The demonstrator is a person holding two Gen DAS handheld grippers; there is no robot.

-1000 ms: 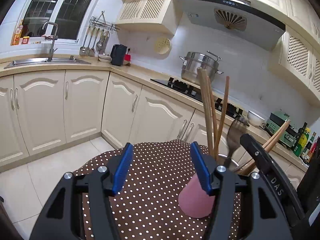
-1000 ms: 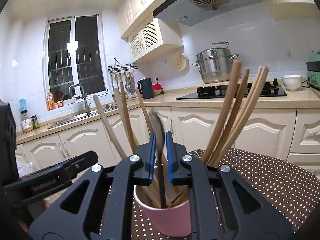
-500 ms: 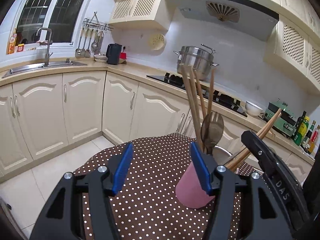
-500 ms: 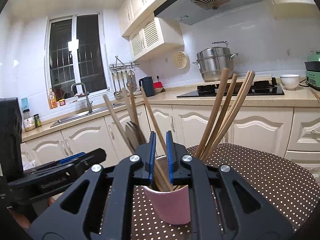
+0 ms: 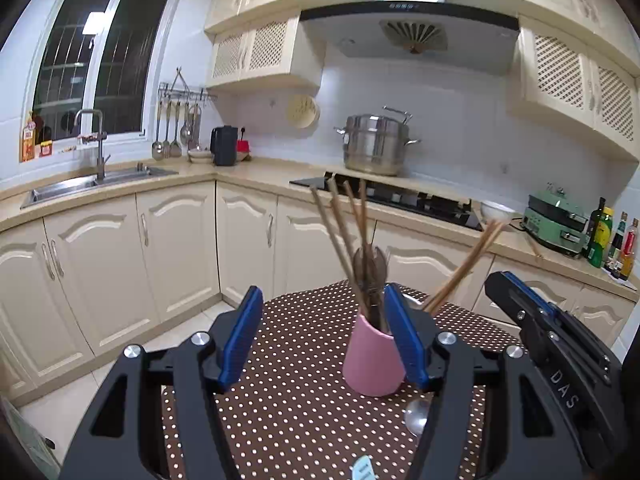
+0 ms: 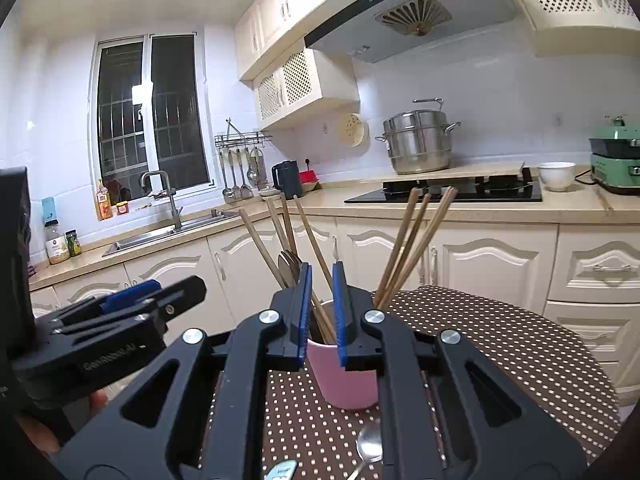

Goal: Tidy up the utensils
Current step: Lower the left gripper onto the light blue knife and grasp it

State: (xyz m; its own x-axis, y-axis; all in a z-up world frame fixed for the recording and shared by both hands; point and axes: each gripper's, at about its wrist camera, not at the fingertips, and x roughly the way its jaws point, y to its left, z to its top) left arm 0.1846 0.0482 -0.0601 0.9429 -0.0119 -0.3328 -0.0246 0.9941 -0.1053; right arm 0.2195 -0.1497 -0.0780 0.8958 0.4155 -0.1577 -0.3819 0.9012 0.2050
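Note:
A pink cup (image 5: 372, 364) (image 6: 344, 376) stands on the dotted tablecloth (image 6: 500, 344). It holds several wooden chopsticks (image 5: 344, 236) (image 6: 412, 248) and metal spoons (image 6: 289, 266). My left gripper (image 5: 323, 292) is drawn back from the cup, its jaws opening with nothing between the pads. The cup shows ahead, by the right-hand pad. My right gripper (image 6: 320, 276) is shut and empty, hovering just in front of the cup's rim. A loose metal spoon (image 5: 416, 420) (image 6: 370, 446) lies on the cloth below the cup.
A pale blue handle (image 6: 280, 470) lies at the table's near edge. Cream kitchen cabinets, a sink (image 5: 80, 184), a hob with a steel pot (image 5: 376, 144) and a green appliance (image 5: 556, 220) line the counter behind the table. Each gripper shows in the other's view.
Both grippers have pulled back and risen from the cup, which now looks smaller and farther off. The loose spoon on the cloth has come into view. The left jaws stand slightly wider.

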